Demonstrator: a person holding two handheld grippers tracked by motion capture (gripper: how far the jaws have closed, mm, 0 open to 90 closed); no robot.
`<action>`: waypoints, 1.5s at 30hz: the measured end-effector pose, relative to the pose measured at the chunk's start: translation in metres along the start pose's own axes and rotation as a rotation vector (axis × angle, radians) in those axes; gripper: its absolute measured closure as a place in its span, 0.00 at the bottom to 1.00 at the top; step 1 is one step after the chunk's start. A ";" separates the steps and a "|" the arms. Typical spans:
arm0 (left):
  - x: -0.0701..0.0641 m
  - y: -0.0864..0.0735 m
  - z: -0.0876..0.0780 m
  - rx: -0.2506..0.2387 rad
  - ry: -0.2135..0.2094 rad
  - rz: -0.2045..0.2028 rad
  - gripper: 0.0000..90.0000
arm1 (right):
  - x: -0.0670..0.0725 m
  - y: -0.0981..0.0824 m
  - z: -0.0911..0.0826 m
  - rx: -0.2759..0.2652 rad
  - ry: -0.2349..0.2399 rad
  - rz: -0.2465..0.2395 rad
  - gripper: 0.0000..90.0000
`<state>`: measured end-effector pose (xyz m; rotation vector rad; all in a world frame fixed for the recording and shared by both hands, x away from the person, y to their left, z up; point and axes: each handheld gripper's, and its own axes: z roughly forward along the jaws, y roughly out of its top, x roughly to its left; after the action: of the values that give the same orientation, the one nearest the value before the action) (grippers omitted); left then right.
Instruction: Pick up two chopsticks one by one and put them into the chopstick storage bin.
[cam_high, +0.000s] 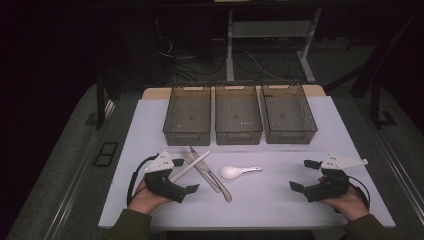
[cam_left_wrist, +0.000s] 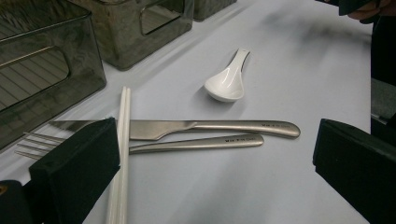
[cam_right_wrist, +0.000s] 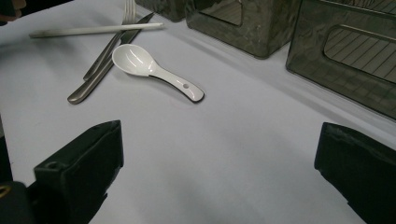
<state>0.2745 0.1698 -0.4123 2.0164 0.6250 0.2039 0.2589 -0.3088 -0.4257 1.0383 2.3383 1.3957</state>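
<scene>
The left gripper (cam_high: 185, 175) is resting wide open beside the crossed steel knife (cam_left_wrist: 187, 128), fork (cam_left_wrist: 196, 143) and white chopsticks (cam_left_wrist: 122, 154), likely to pick one up. The right gripper (cam_high: 305, 175) is waiting open and empty, well apart on the white bench (cam_high: 280, 195). Three smoky plastic bins (cam_high: 238, 115) are standing behind, presumably for sorting.

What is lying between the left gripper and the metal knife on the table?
The white chopsticks lie across the knife and the fork, right in front of the open left gripper. They rest on the blade end, so the handles toward the white spoon stay free to reach.
</scene>
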 end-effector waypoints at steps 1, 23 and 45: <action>0.000 0.001 0.000 0.007 0.000 0.004 0.00 | 0.000 0.000 0.000 -0.001 0.000 0.002 0.02; 0.008 0.014 0.000 0.024 -0.003 0.031 0.06 | 0.000 -0.001 -0.001 -0.020 -0.003 0.012 0.02; 0.029 0.027 0.003 0.023 0.006 0.057 0.20 | -0.001 -0.001 0.000 -0.023 -0.015 0.019 0.01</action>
<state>0.3099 0.1717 -0.3935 2.0583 0.5768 0.2372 0.2593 -0.3094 -0.4266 1.0642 2.3023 1.4128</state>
